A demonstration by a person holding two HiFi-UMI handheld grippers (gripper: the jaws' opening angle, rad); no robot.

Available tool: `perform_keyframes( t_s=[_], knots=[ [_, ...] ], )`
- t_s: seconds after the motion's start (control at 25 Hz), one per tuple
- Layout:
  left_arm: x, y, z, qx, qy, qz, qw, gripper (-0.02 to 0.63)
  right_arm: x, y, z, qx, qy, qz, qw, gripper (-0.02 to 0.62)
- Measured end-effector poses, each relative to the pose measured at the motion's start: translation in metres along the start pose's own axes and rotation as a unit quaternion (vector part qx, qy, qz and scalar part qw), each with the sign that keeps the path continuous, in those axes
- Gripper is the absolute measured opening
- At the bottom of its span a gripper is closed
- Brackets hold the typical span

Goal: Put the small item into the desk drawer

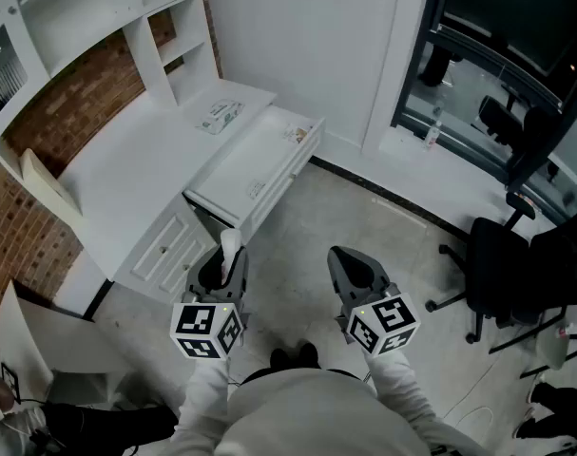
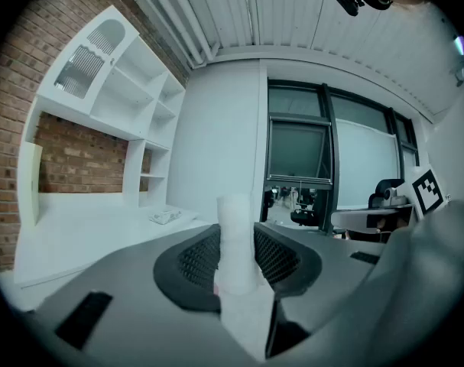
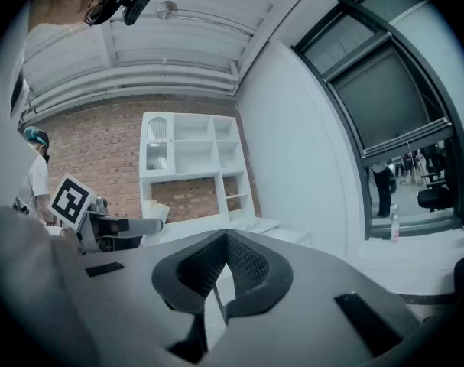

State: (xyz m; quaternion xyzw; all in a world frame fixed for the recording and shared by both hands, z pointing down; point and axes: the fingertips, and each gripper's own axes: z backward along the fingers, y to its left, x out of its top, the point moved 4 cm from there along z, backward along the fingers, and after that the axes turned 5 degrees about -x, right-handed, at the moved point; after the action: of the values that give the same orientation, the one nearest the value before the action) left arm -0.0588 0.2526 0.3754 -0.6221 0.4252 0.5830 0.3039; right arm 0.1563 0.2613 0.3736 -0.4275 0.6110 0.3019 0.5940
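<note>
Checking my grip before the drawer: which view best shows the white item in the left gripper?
Left gripper view: the white cylindrical item stands upright, pinched between the left gripper's jaws. Head view shows only its top poking out. Right gripper view: at most a small pale tip.

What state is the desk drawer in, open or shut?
Open: the desk drawer juts out from the desk, its white inside exposed from above.

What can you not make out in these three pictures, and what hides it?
Head view: the packet on the desk is too small to identify.
Head view: the small thing in the far corner of the drawer is too small to name.
Left gripper view: the lower end of the white item is hidden between the jaws of the left gripper.
</note>
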Motion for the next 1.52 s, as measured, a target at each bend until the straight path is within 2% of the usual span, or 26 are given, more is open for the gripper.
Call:
perform_keyframes(
  t_s=[0.4,0.76,0.96,1.28,1.52],
  knots=[
    [-0.001,-0.002,-0.015,0.008,-0.013,0.009,0.9998,0.141,0.001,-0.014,-0.009,0.02,-0.01,0.002,1.0,0.028],
    [-0.008,-0.005,-0.024,0.022,-0.017,0.021,0.9994,0.142,-0.003,-0.039,-0.008,0.005,-0.008,-0.013,1.0,0.028],
    [-0.005,0.004,-0.031,0.028,-0.017,0.021,0.9992,0.141,-0.004,-0.04,-0.019,0.011,-0.006,-0.017,1.0,0.028],
    [0.003,0.032,-0.069,0.023,-0.013,0.011,0.9996,0.141,0.0,-0.054,-0.062,0.007,-0.003,-0.018,1.0,0.028],
    [0.013,0.072,-0.113,0.024,-0.014,0.004,0.9996,0.141,0.006,-0.068,-0.12,0.005,0.001,-0.02,1.0,0.028]
  ],
)
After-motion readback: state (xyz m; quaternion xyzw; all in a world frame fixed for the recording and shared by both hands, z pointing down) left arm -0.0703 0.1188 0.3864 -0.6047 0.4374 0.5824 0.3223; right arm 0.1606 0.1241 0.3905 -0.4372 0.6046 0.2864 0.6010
